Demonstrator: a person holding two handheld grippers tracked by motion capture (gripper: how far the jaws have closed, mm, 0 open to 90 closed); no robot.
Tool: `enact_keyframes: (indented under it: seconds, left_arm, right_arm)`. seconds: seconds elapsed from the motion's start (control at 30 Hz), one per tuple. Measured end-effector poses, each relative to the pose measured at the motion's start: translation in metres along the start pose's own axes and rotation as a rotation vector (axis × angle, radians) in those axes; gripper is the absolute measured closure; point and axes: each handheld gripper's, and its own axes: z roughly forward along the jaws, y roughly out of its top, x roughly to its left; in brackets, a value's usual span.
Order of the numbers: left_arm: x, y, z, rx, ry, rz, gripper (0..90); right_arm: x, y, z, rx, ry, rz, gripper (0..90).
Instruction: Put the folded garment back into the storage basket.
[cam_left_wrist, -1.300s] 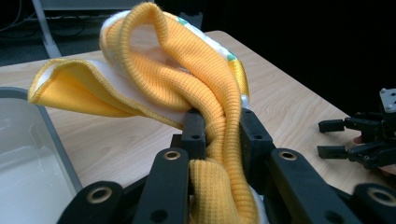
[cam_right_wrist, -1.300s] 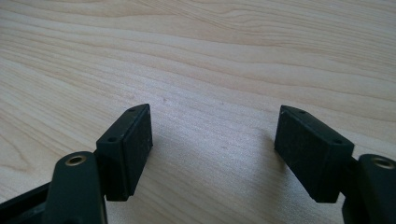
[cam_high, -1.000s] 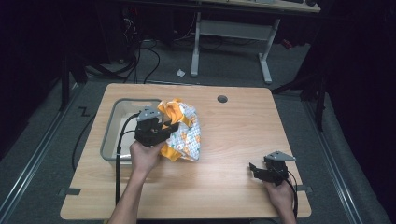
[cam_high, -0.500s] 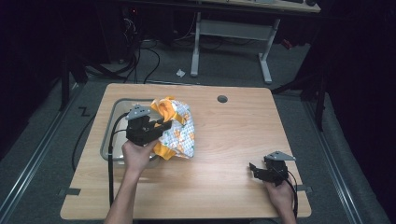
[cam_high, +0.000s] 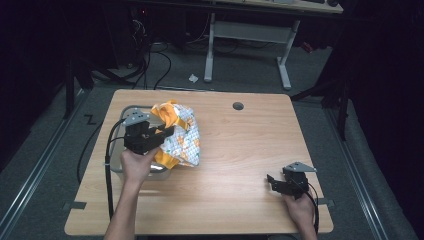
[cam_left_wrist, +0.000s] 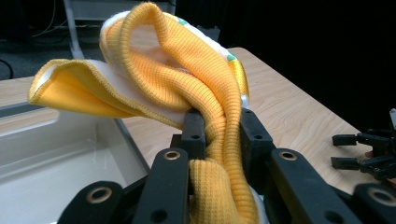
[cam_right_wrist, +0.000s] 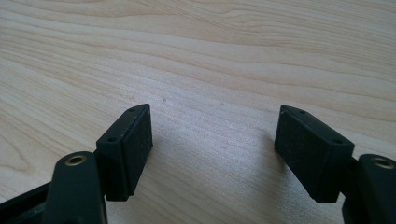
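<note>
One soft cloth, yellow knit with a white printed side, hangs bunched over the edge of one clear plastic bin on the wooden worktop. The left gripper has its fingers pinching the cloth's ribbed yellow edge. The right gripper rests on the worktop well apart, fingers spread with nothing between.
</note>
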Motion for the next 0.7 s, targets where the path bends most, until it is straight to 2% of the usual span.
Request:
enact_keyframes:
  seconds: [0.3, 0.7]
  left_arm:
    - [0.007, 0.001, -0.012, -0.002, 0.031, -0.002, 75.6]
    - [0.019, 0.004, -0.019, -0.009, 0.036, -0.014, 75.6]
  right_arm:
    - [0.0, 0.0, 0.0, 0.0, 0.0, 0.0, 27.9]
    - [0.0, 0.0, 0.0, -0.001, -0.001, 0.0, 27.9]
